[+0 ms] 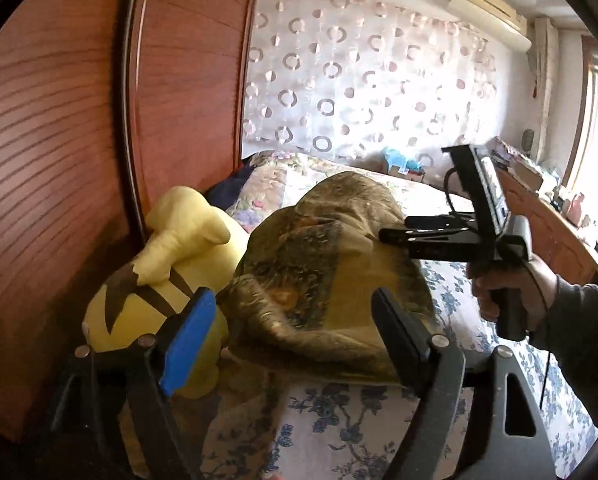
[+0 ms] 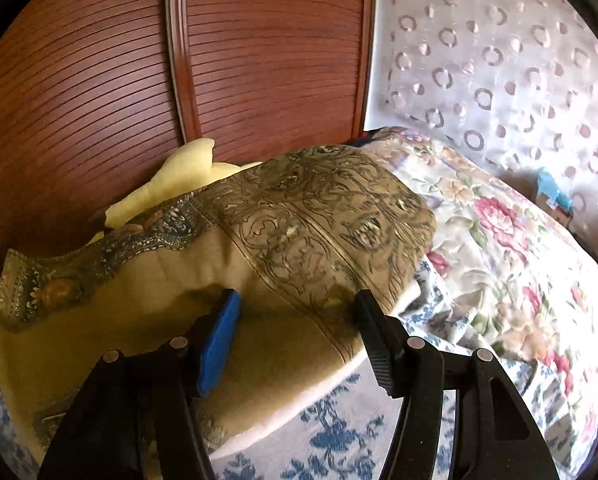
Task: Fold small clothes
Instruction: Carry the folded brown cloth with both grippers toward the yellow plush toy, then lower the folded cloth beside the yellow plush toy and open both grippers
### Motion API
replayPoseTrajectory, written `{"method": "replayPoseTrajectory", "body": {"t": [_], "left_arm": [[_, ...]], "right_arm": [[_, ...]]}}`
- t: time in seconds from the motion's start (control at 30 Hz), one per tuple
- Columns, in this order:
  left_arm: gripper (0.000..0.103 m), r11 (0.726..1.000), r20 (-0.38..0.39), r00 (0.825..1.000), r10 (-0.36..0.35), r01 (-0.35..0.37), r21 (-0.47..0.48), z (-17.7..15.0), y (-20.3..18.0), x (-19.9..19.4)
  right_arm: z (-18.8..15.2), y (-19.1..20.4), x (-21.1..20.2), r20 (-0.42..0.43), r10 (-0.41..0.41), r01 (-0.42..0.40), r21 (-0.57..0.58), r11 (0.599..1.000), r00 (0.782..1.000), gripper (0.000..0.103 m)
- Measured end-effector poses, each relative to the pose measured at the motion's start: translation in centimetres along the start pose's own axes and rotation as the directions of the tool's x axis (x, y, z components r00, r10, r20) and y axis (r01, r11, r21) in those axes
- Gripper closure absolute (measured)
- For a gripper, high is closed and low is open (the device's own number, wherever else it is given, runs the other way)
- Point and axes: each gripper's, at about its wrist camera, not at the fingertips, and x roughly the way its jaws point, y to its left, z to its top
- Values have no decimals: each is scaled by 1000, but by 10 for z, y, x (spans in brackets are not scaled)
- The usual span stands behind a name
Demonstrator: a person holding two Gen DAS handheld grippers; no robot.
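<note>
An olive-gold patterned cloth (image 1: pixel 323 264) lies bunched in a mound on the bed; in the right wrist view it (image 2: pixel 283 224) spreads wide with a dark paisley border. My left gripper (image 1: pixel 295 308) is open and empty, held just before the mound's near side. My right gripper (image 2: pixel 295 308) is open and empty, its fingers right at the cloth's near edge. The right gripper also shows in the left wrist view (image 1: pixel 395 232), reaching in from the right, its tips at the mound's right side, held by a hand.
A yellow plush toy (image 1: pixel 171 264) lies left of the cloth against a red-brown wooden wardrobe (image 1: pixel 59 140). The bed has a blue-flowered white sheet (image 1: pixel 339 432) and a floral quilt (image 2: pixel 499 248). A curtain with ring patterns (image 1: pixel 371 72) hangs behind. A cluttered wooden desk (image 1: pixel 547 208) stands right.
</note>
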Motion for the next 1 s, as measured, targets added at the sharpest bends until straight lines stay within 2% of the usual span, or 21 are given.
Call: {"method": "replayPoseTrajectory", "body": {"t": [0.07,0.17,0.5,0.67,0.77,0.83,0.9,1.0], "left_arm": [[22,1000,10,1000,3,-3,14,1,-8,-5],[22,999,21,1000,-16,15,42,0,-23,-12],[20,984,53,990,-128,120,132,-6,-84,-40],[20,972,57,982,-178,167,165,-11,-112,-51],[20,962,57,975,-214,201,184,-14,-129,-55],[20,956,55,973,-224,209,206,-15,-141,-60],[20,950,60,969,-238,220,221,-17,-155,-69],[20,943,76,963,-259,235,235,-18,-170,-83]], "right_arm": [[-3,0,-10,3,-5,5,29,1000,1000,42],[-19,-2,-53,42,1,-4,70,998,999,42],[-92,6,-181,159,-118,98,125,987,980,42],[-133,21,-230,196,-186,149,187,971,963,35],[-157,28,-254,189,-228,185,222,957,955,32],[-169,32,-267,186,-272,223,245,943,944,24],[-182,36,-282,197,-300,241,273,931,933,24],[-194,48,-305,213,-370,294,317,902,904,24]]}}
